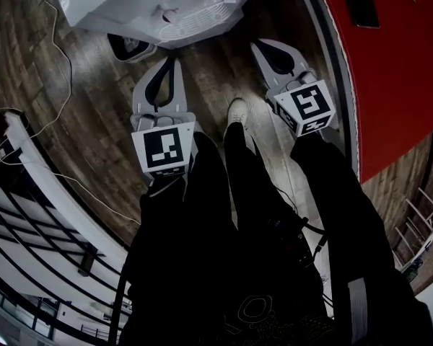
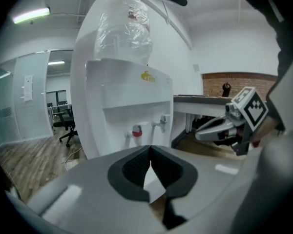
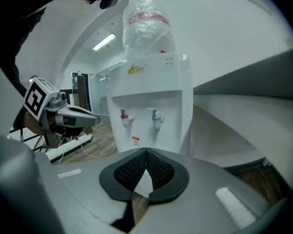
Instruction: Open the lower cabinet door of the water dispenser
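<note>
The left gripper's (image 2: 150, 149) jaws were clenched, pads meeting at the tips with nothing between them. The right gripper's (image 3: 146, 152) jaws were likewise pressed together and empty. Both were held in the air, side by side but apart, pointing at the dispenser (image 2: 122, 106) and touching nothing.

From the head view, the left gripper (image 1: 171, 62) reached almost to the dispenser's (image 1: 130, 2) front edge, with the right gripper (image 1: 265, 47) just off its right corner.

The dispenser stood upright on the wood floor (image 1: 94, 114), a bottle (image 3: 146, 26) on top and a red tap (image 3: 124, 117) and a pale tap (image 3: 156, 116) in its recess. Its lower door sat below the taps, largely hidden behind the gripper bodies; whether it was open could not be told.

A cable (image 1: 58, 45) trailed over the floor at the left, a red panel (image 1: 397, 71) stood at the right, and a shoe (image 1: 236, 111) showed between the grippers.
</note>
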